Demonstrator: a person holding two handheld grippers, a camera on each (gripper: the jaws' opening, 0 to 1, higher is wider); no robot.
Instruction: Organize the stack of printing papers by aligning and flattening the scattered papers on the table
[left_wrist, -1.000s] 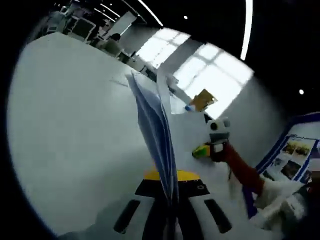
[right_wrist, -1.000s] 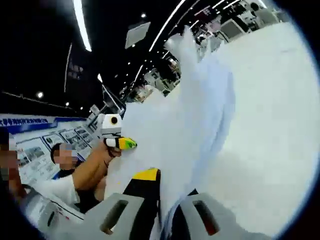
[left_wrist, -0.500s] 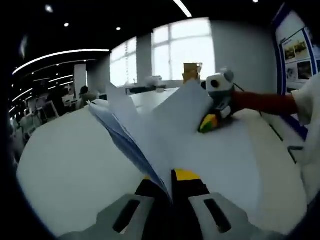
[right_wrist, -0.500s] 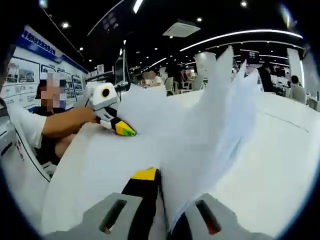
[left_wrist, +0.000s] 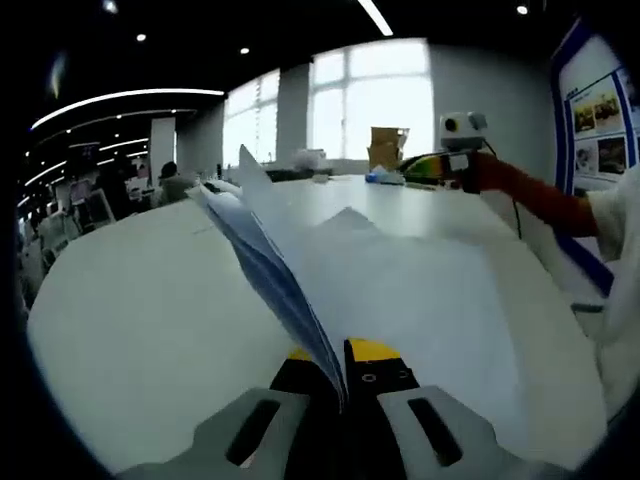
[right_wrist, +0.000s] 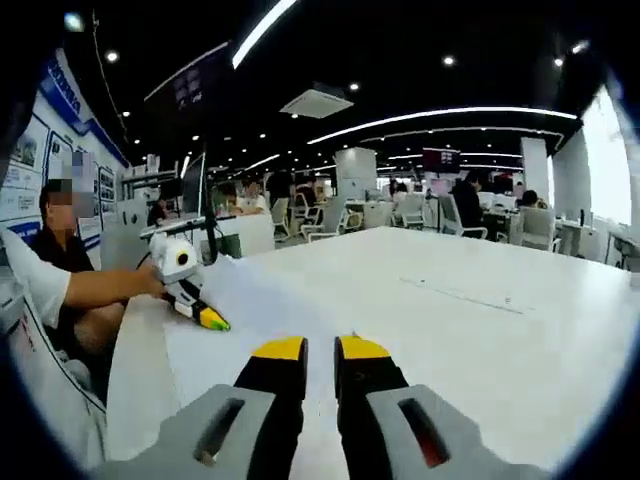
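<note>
**Big white table in an open office, one claw on the paper stack**

The setting is a large open-plan office with strip lights across a dark ceiling, bright windows (left_wrist: 372, 100) at the top centre of the left gripper view, and a wide white table (left_wrist: 130, 300) taking up most of both views.

In the left gripper view, the left gripper (left_wrist: 343, 375) rises from the bottom centre with its yellow-tipped jaws pinched onto the near edge of the stack of papers (left_wrist: 265, 260). The sheets fan up and away toward the upper left, standing on edge, with the lower sheets spread flat over the table toward the right. Further out, at the upper right, the right gripper (left_wrist: 420, 168) hangs above the table's far side, held by a hand on a red sleeve (left_wrist: 520, 190). A cardboard box (left_wrist: 387, 148) sits just left of it near the windows, and posters (left_wrist: 605, 120) line the right wall.

In the right gripper view, the right gripper (right_wrist: 320, 365) sits at the bottom centre, its jaws close together with a narrow slit between them and nothing held. At the middle left, the left gripper (right_wrist: 205, 315) rests on white paper, with the person's forearm (right_wrist: 100, 290) behind it. People sit at desks in the background.
</note>
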